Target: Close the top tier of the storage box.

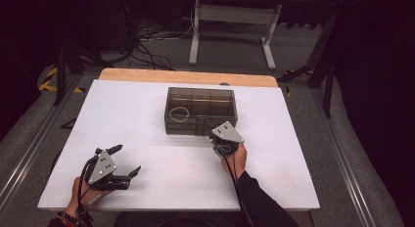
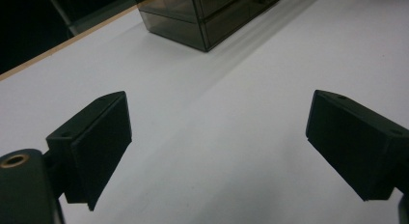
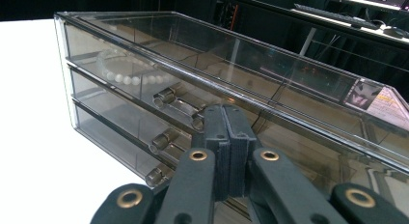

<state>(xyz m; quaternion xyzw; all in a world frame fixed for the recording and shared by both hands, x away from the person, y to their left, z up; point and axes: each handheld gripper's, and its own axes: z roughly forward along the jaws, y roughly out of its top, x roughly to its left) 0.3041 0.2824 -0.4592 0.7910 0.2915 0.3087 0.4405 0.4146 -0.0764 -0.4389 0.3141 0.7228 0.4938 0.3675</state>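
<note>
The left gripper (image 1: pixel 128 160) rests on the white bench (image 1: pixel 147 114), well to the left of and nearer the person than the clear drawer box (image 1: pixel 200 111), its jaws spread wide with nothing between them. The drawer box stands toward the far middle of the bench, a bead bracelet (image 3: pixel 126 74) lying in its top tray. The right gripper (image 3: pixel 226 137) sits at the box's front, jaws pressed together, tips touching or just beside the drawer handles (image 3: pixel 181 108). To do this well, the push or pull should probably run straight along the drawer's slide, and the left gripper could steady the box so it does not skid.
</note>
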